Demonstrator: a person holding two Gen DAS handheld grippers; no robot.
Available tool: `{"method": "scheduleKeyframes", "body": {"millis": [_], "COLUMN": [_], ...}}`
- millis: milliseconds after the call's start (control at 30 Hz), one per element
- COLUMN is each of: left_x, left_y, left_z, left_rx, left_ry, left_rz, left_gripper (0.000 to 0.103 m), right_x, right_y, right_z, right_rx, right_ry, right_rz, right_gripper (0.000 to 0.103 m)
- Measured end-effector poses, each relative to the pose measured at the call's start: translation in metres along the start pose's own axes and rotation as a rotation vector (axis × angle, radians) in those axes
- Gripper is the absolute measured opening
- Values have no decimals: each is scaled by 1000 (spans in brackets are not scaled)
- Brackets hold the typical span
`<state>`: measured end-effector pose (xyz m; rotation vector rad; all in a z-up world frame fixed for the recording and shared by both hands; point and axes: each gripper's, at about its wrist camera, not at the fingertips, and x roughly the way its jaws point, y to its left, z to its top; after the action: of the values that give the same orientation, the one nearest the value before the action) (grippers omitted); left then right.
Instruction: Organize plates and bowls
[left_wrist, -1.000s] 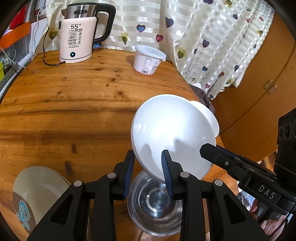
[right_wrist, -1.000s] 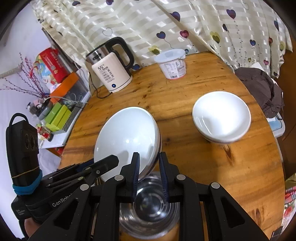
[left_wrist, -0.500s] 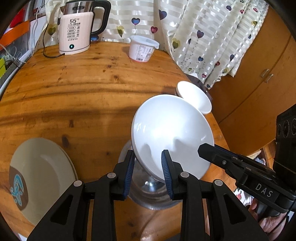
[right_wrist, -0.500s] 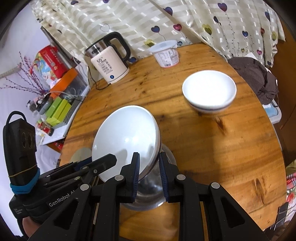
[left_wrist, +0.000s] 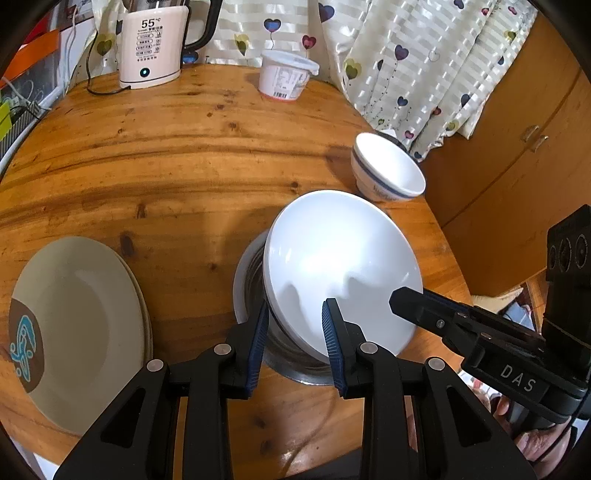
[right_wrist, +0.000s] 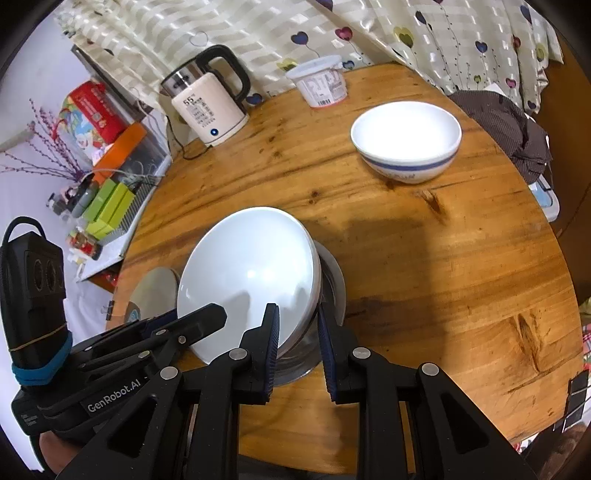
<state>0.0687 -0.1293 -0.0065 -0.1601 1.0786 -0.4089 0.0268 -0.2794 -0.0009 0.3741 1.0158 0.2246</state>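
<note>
Both tongs are clamped on the near rim of one white bowl (left_wrist: 340, 273), which is carried tilted above a steel bowl (left_wrist: 255, 284) near the front edge of the round wooden table (left_wrist: 177, 162). The left gripper (left_wrist: 293, 325) pinches the rim at the bowl's lower left, one blue pad against the outer wall and the other inside the hollow; the right gripper (right_wrist: 297, 332) takes the rim at the lower right in the same way, one pad inside and one outside. Each gripper shows in the other's view as a black finger reaching in from the side. The white bowl is plain, glossy and round, wide and fairly shallow, with no pattern to be seen and soft highlights on its inner face. It is held tipped, so that its opening faces up and back toward the cameras, its far rim standing higher than the gripped edge; being round, it has no long axis to speak of. Its lower part hangs over the mouth of the steel bowl, though whether the two touch cannot be told. To the left lies a stack of beige plates (left_wrist: 81, 325) with a brown and blue mark. Toward the far right edge of the table stands a white bowl with a blue band (right_wrist: 406, 140), well apart. An electric kettle (left_wrist: 155, 40) and a lidded tub (left_wrist: 284, 77) stand at the back by the heart-print curtain (left_wrist: 406, 55).
</note>
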Motion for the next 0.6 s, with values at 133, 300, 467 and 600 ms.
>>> {"method": "scheduleKeyframes", "body": {"millis": [133,300,467,600], "left_x": [4,9,11,11], "left_y": [0,2,2,1], "left_z": [-2,-4,-3,-4], "left_rx": [0,-5,-4,-6], "left_ry": [13,31,35,36], "left_rz": [2,5,6,4], "left_gripper": [30,30,30,30], "right_x": [4,10,12,12], "right_y": [-3,-6,-8,-8], "right_z": [-2,-3,-3,-3], "right_rx": [7,17,16,14], "right_ry": [13,35,43,45], "right_rz": [-5,-7,-8,-9], "right_gripper": [21,21,21,22]}}
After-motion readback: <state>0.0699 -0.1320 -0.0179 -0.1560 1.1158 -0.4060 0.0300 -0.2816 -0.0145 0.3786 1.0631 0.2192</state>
